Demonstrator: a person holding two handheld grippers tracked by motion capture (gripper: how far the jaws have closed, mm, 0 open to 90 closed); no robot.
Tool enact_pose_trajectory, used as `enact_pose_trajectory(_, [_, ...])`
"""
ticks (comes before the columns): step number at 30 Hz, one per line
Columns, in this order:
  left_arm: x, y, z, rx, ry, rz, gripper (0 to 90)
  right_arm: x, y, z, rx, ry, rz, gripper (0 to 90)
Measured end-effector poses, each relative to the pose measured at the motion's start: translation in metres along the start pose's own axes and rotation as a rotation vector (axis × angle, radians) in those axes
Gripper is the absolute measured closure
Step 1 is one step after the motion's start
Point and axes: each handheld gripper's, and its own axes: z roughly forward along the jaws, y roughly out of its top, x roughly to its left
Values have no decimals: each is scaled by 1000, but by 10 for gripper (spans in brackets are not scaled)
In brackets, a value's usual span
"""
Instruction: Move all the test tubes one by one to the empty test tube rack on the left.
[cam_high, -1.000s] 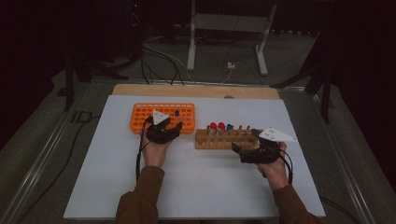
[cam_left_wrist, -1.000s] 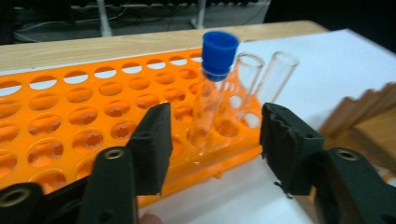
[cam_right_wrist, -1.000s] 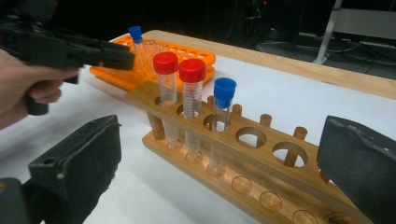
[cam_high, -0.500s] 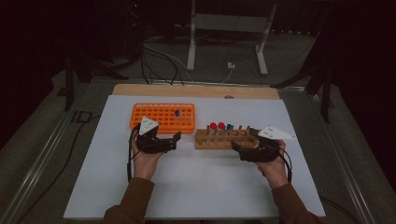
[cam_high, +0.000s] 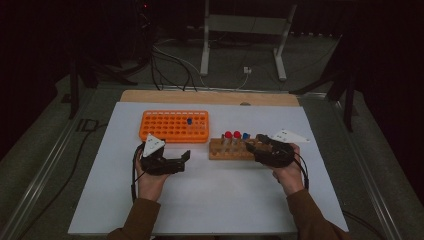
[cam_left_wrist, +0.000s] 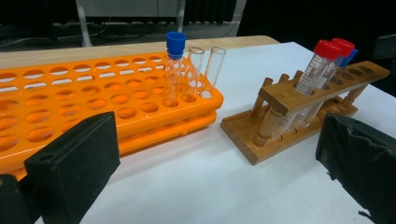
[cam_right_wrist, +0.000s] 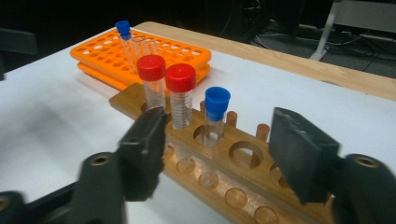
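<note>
Looks early: one blue-capped tube (cam_left_wrist: 175, 65) sits in the orange rack (cam_left_wrist: 107, 100), left gripper (cam_high: 176, 162) wide open and empty, right gripper (cam_right_wrist: 217, 154) just been closing, nothing gripped, over the wooden rack (cam_right_wrist: 224, 168) holding three capped tubes (cam_right_wrist: 181, 95).

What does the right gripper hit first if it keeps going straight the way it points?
Probably the blue-capped tube in the wooden rack: it stands between the open jaws of the right gripper, just ahead, beside two red-capped tubes. Depth is uncertain; angled lower, it would meet the rack's top rail first.

metal stand (cam_high: 243, 30), floor cables (cam_high: 172, 67)
</note>
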Motion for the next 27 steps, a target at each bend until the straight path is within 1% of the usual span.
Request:
enact_pose_trajectory(2, [-1,0,-1,-3,1,0,7,-1,0,4,3,2,8,463])
enact_pose_trajectory(7, [-1,-3,0,2,0,-2,7,-4,0,15,11,-4,31,549])
enact_pose_trajectory(13, [-3,-3,0,-1,2,1,7,-3,2,27,28,2,22,631])
enact_pose_trajectory(18, [-2,-3,0,-1,3,-4,7,-2,0,37,48,-5,17,712])
enact_pose_trajectory(23, [-2,-4,0,-1,4,-6,7,0,-2,43,53,-2,10,754])
enact_pose_trajectory(27, [-2,-4,-1,-4,4,-7,7,2,-2,43,53,-5,-5,760])
